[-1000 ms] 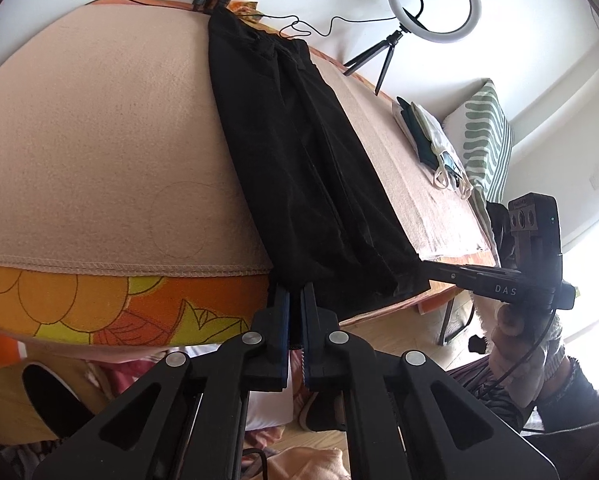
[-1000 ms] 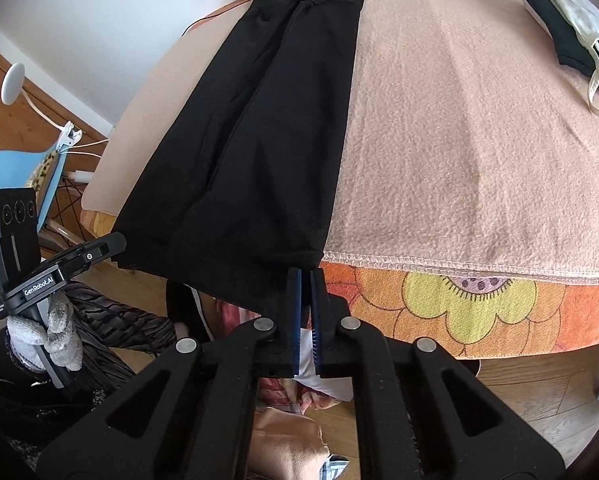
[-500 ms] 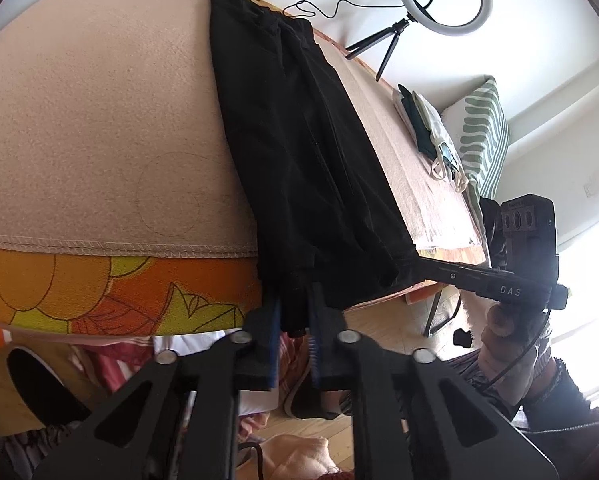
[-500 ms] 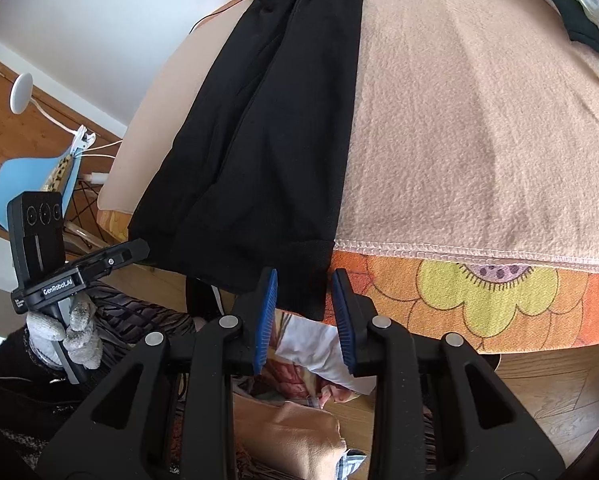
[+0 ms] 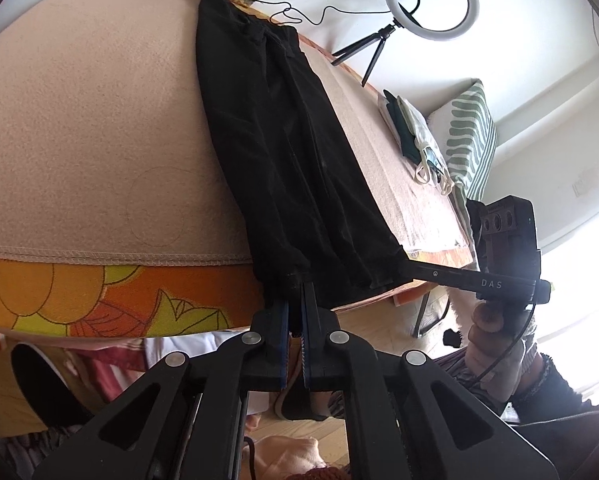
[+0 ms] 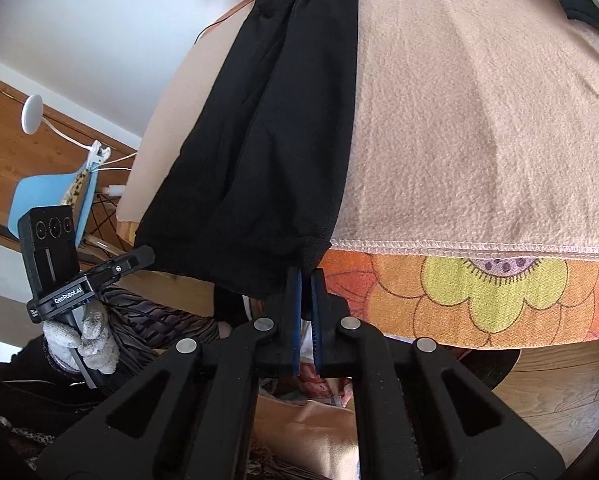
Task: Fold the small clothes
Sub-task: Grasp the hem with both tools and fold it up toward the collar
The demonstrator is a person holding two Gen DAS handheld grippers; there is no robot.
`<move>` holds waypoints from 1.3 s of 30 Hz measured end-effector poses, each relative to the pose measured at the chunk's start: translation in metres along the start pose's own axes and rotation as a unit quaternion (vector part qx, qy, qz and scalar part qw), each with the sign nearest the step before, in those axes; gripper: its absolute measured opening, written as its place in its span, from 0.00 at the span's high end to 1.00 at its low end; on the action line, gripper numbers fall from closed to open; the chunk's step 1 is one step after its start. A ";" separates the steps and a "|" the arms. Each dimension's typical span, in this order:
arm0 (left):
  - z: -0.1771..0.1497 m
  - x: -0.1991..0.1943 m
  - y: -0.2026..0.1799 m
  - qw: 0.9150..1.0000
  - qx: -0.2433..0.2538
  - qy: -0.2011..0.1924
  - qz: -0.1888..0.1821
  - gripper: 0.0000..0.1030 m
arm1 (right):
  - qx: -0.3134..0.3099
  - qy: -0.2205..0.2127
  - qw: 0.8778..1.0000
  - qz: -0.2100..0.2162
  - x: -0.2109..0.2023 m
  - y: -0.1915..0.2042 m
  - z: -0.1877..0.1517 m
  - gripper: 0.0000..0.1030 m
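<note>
Black trousers (image 5: 283, 152) lie lengthwise on the table's beige blanket (image 5: 79, 120), folded leg on leg, with the cuffs hanging over the near edge. My left gripper (image 5: 297, 284) is shut on the left corner of the cuffs. My right gripper (image 6: 306, 276) is shut on the right corner of the cuffs (image 6: 311, 252). The trousers also show in the right wrist view (image 6: 283, 128). Each view shows the other gripper at the far cuff corner: the right one (image 5: 407, 266) and the left one (image 6: 149, 254).
An orange floral cloth (image 6: 479, 296) hangs under the blanket at the table's front edge. A ring light on a tripod (image 5: 431, 0) and a small stack of clothes (image 5: 415, 140) stand at the far right. A striped cushion (image 5: 471, 132) and a blue chair (image 6: 47, 196) flank the table.
Both grippers opened half a second ago and have now closed again on the cuff corners at the table's front edge. The trousers have barely shifted.
</note>
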State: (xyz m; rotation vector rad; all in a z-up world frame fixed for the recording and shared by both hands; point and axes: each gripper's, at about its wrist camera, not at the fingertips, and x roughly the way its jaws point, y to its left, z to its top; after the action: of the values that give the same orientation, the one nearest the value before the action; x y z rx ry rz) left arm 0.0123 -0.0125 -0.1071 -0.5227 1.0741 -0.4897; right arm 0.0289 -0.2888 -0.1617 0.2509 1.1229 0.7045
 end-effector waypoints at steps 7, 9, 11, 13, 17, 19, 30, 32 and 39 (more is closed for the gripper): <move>0.029 -0.009 -0.011 1.000 0.000 -0.009 -0.027 0.97 | 0.026 -0.025 0.998 0.046 -0.016 0.001 0.020 0.95; 0.041 -0.010 -0.013 0.999 0.007 -0.016 -0.029 0.97 | 0.027 -0.037 0.998 0.053 -0.022 0.002 0.032 0.95; 0.055 -0.009 -0.015 0.999 0.011 -0.021 -0.030 0.97 | 0.026 -0.049 0.997 0.055 -0.026 0.004 0.047 0.95; 0.069 -0.006 -0.015 0.999 0.012 -0.026 -0.031 0.97 | 0.023 -0.061 0.996 0.053 -0.030 0.006 0.063 0.95; 0.097 -0.001 -0.011 0.999 0.015 -0.039 -0.023 0.97 | 0.023 -0.078 0.996 0.045 -0.027 0.005 0.097 0.95; 0.109 0.002 -0.006 0.999 0.013 -0.042 -0.017 0.97 | 0.033 -0.080 0.995 0.048 -0.020 0.001 0.112 0.95; 0.168 0.035 0.025 0.999 0.015 -0.042 0.026 0.97 | 0.053 -0.074 0.995 0.032 0.026 -0.018 0.183 0.95; 0.172 0.041 0.030 0.999 0.016 -0.039 0.032 0.97 | 0.060 -0.069 0.995 0.029 0.032 -0.024 0.188 0.95; 0.183 0.055 0.045 0.999 0.004 -0.034 0.039 0.97 | 0.080 -0.065 0.994 0.021 0.046 -0.041 0.200 0.95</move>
State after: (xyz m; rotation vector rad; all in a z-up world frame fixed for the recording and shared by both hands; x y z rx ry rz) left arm 0.2062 0.0186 -0.1033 -0.4856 1.0227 -0.4038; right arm 0.2332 -0.2595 -0.1304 0.4520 1.0533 0.6272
